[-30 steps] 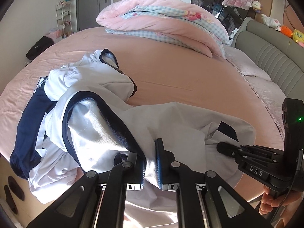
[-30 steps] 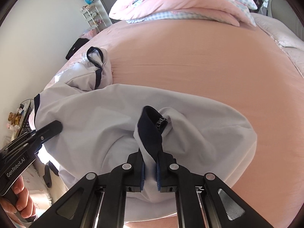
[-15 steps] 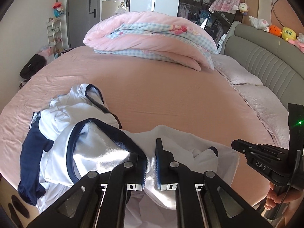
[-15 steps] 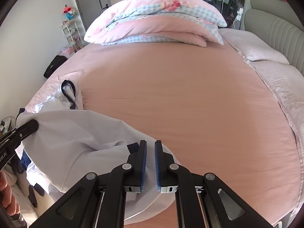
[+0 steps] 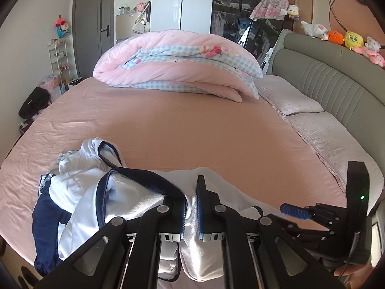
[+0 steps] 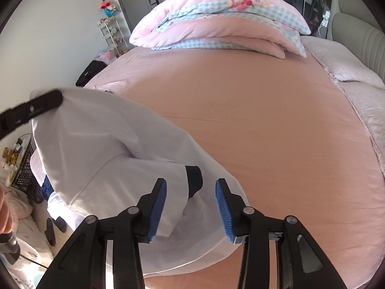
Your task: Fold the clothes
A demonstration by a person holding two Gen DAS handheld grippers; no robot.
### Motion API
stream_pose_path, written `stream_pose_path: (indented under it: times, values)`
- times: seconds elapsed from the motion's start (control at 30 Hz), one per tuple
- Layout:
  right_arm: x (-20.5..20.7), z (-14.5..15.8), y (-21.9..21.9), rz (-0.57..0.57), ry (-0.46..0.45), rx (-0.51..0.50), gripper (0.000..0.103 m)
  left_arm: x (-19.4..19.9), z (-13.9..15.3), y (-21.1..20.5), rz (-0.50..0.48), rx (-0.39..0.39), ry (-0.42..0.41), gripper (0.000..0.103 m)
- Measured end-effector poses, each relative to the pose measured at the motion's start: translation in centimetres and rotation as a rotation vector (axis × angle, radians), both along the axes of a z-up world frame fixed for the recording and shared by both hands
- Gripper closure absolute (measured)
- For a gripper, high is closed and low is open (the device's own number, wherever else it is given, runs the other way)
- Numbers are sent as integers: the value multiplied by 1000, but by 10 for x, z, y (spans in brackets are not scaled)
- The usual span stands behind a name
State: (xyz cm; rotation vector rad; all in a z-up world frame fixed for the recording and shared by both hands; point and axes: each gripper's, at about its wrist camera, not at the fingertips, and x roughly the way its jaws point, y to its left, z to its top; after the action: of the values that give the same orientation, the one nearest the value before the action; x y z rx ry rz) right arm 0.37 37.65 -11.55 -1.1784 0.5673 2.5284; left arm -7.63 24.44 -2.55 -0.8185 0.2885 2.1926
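A white garment with navy trim (image 5: 134, 204) hangs over the near edge of the pink bed (image 5: 192, 130). My left gripper (image 5: 191, 202) is shut on a fold of it beside the navy edge and holds it up. From the right wrist view that gripper (image 6: 36, 108) shows at the upper left, with the white cloth (image 6: 101, 149) draping down from it. My right gripper (image 6: 190, 185) is opening. The sleeve's navy cuff (image 6: 195, 180) lies loose between and below its blue pads (image 6: 158, 204), which do not press on it.
A heap of other white and navy clothes (image 5: 72, 185) lies left of the held garment. A folded pink quilt (image 5: 178, 60) sits at the far side of the bed, with pillows (image 5: 288, 96) and a grey headboard (image 5: 336, 79) on the right. Slippers (image 6: 51, 231) lie on the floor below.
The right gripper's jaws have come apart and let go of the navy cuff, which dropped onto the cloth. The left gripper has risen with the garment in its grip.
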Motion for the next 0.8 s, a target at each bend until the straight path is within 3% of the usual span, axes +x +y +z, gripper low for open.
stream_pose_path:
  times: [0.13,0.23,0.43,0.57,0.77,0.8]
  values:
    - [-5,-12,-6,18,-6,-63,42,8,16,4,-22,6,44,97]
    - [0,-10,-12,31,35,-61,41,9,27,6,-20,23,56,97]
    - [11,-3,-44,102,43,165,33,12,45,13,-47,19,80,97]
    - [8,-15,-51,84,2,206,33,19,59,18,-66,12,108,97]
    - [13,-23,-64,75,22,262,33,27,82,22,-88,8,159,97]
    - [13,-23,-70,77,23,306,33,27,86,23,-89,11,161,97]
